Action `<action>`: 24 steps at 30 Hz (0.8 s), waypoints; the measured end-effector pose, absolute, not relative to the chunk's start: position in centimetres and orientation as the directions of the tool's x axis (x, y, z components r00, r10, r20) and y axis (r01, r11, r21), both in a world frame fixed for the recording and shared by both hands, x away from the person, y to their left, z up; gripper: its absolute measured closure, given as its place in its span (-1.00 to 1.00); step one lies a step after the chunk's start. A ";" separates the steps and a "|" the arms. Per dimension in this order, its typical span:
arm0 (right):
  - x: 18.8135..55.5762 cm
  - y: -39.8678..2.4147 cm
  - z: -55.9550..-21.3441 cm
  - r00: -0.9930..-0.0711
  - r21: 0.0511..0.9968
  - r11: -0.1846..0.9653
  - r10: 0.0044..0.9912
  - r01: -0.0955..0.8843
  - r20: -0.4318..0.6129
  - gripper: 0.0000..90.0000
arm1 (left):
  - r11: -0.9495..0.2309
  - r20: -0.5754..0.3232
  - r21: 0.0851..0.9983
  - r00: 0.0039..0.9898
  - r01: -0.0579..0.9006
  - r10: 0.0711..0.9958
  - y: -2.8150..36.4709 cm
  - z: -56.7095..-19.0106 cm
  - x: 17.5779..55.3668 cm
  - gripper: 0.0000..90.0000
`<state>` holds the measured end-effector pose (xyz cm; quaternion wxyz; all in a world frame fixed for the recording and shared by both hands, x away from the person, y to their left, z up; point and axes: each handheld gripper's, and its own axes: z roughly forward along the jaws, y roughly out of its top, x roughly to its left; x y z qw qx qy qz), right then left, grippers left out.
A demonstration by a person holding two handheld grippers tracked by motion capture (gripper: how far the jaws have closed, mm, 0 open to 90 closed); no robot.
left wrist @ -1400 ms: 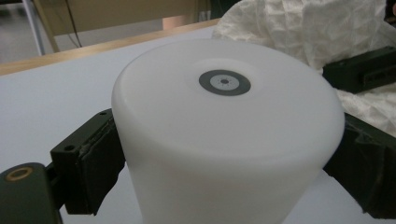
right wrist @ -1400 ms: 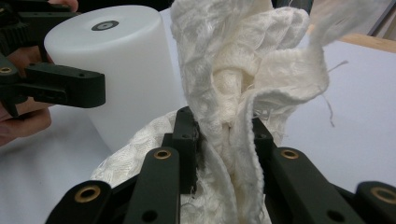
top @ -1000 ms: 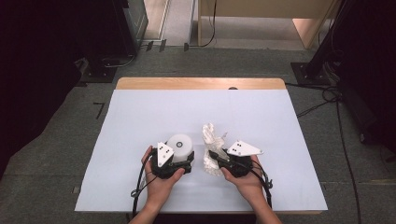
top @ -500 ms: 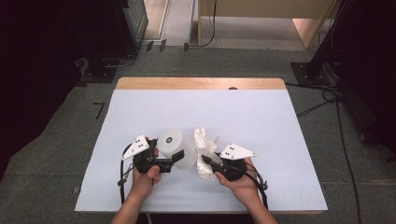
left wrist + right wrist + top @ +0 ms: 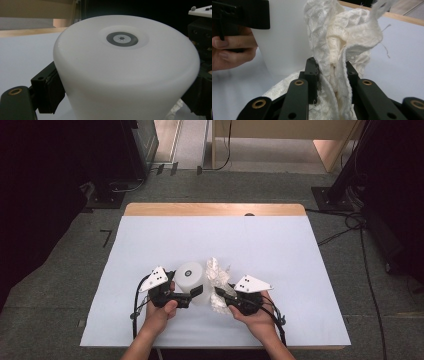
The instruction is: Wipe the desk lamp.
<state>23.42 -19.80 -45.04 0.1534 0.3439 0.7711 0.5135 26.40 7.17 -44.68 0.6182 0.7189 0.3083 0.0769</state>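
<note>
A white cup (image 5: 188,275) stands upside down on the white-covered table (image 5: 280,255), with a grey ring (image 5: 122,39) on its upturned base. My left gripper (image 5: 194,293) reaches in from the cup's left and is shut on its lower wall. In the left gripper view its black pads (image 5: 47,91) press the cup (image 5: 125,75) on both sides. My right gripper (image 5: 220,294) is shut on a crumpled cream cloth (image 5: 218,271) right beside the cup. In the right gripper view the cloth (image 5: 342,35) rises in a bunch from between the jaws, and the cup's wall (image 5: 284,45) is just behind it.
The table's wooden far edge (image 5: 215,209) borders grey carpet. Black stands and cables (image 5: 345,220) sit on the floor at the right, dark equipment (image 5: 115,185) at the left. The white sheet stretches open beyond the cup.
My left gripper has swung from behind the cup round to its left and now points right at it. The cloth and right gripper have barely shifted.
</note>
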 end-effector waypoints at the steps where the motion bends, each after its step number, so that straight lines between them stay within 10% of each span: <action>1: 23.4 -19.8 -45.0 -0.715 0.898 0.235 0.690 0.372 0.115 0.61 | -0.049 -0.269 0.936 0.799 0.348 0.538 7.1 -44.7 26.4 -0.81; 24: 23.1 -19.9 -44.4 -0.726 0.917 0.205 0.677 0.342 0.120 0.63 | -0.091 -0.247 0.934 0.806 0.347 0.538 6.6 -44.8 26.3 -0.81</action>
